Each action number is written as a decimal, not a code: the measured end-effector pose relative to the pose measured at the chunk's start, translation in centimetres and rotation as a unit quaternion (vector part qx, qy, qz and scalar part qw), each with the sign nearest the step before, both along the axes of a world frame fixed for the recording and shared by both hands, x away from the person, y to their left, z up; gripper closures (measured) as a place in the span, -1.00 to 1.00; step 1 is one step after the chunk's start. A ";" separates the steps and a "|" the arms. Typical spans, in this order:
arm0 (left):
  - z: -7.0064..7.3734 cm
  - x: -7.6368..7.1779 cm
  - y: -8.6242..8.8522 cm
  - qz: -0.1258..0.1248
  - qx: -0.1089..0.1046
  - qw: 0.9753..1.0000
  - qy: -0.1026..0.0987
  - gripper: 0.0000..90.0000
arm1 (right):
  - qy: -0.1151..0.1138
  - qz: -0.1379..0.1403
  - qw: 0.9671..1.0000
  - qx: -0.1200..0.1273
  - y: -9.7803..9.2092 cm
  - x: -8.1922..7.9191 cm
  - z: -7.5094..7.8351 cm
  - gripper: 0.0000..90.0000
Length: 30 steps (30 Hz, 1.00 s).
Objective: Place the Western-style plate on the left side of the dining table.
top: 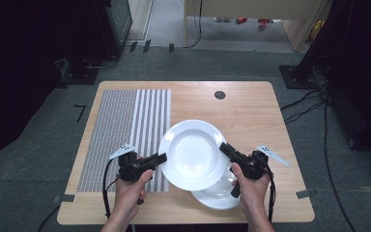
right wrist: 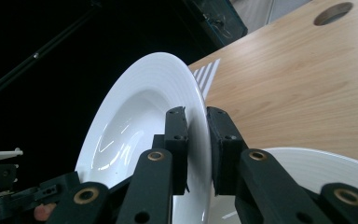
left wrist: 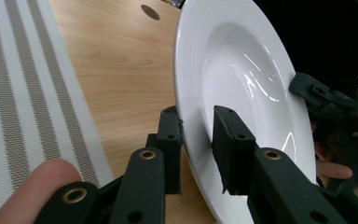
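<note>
Two grippers [top: 163, 157] [top: 222, 147], plate [top: 193, 153] level.

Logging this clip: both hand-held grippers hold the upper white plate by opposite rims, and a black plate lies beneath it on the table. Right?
Not quite. The lower plate is white, not black, as the high view shows. The rest holds: the left hand-held gripper and right hand-held gripper grip the upper white plate at opposite rims, above the table.
</note>
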<state>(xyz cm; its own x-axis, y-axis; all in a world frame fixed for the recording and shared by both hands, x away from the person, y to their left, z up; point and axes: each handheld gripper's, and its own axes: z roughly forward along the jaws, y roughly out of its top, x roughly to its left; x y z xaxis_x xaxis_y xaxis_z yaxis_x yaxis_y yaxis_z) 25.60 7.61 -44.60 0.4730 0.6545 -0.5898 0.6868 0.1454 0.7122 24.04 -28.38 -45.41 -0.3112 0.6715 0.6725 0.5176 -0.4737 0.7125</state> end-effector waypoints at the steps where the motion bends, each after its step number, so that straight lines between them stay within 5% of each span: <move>1: 0.2 0.2 0.5 0.004 -0.003 1.000 0.002 0.64 | 0.002 0.002 1.000 0.001 0.2 0.1 0.2 0.80; 14: 2.2 1.4 5.6 0.037 -0.014 0.999 0.007 0.68 | 0.008 0.032 0.999 0.020 4.8 2.9 1.3 0.81; 30: 2.6 2.8 10.1 0.080 -0.020 0.996 0.011 0.68 | 0.028 0.057 0.997 0.037 10.0 6.2 1.6 0.82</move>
